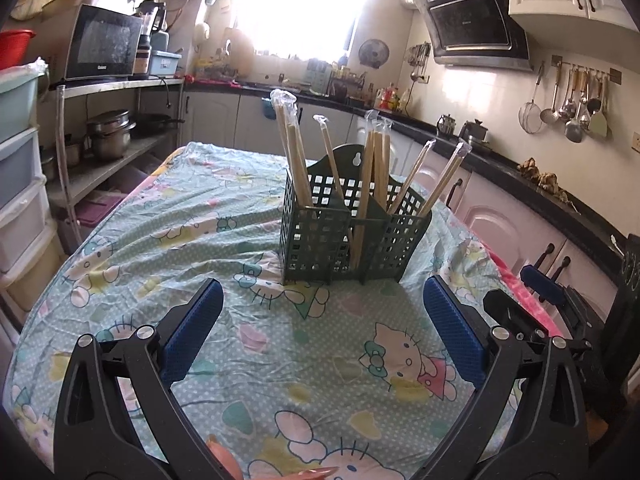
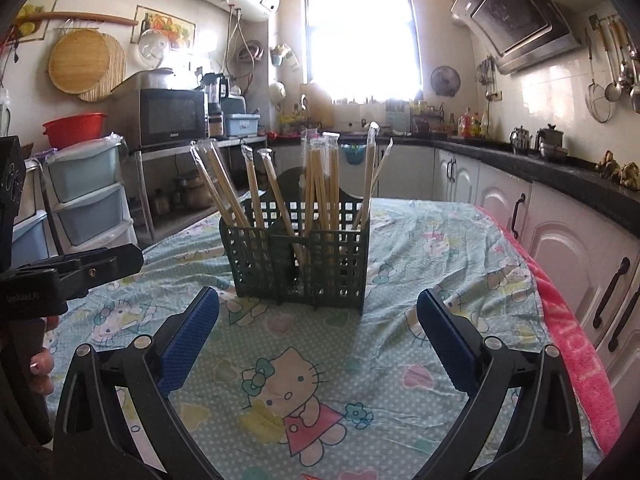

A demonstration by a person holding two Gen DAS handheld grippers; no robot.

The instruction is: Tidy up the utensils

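The left gripper (image 1: 322,312) is being held with its blue pads spread wide, nothing between them, above a cartoon-cat tablecloth (image 1: 192,248). Ahead of it, near the middle of the table, a dark green slotted utensil holder (image 1: 344,236) is standing upright, and wrapped chopsticks (image 1: 296,156) are leaning inside its compartments. To the right, the right gripper (image 2: 318,310) is likewise being held spread apart and empty, facing the same holder from near by
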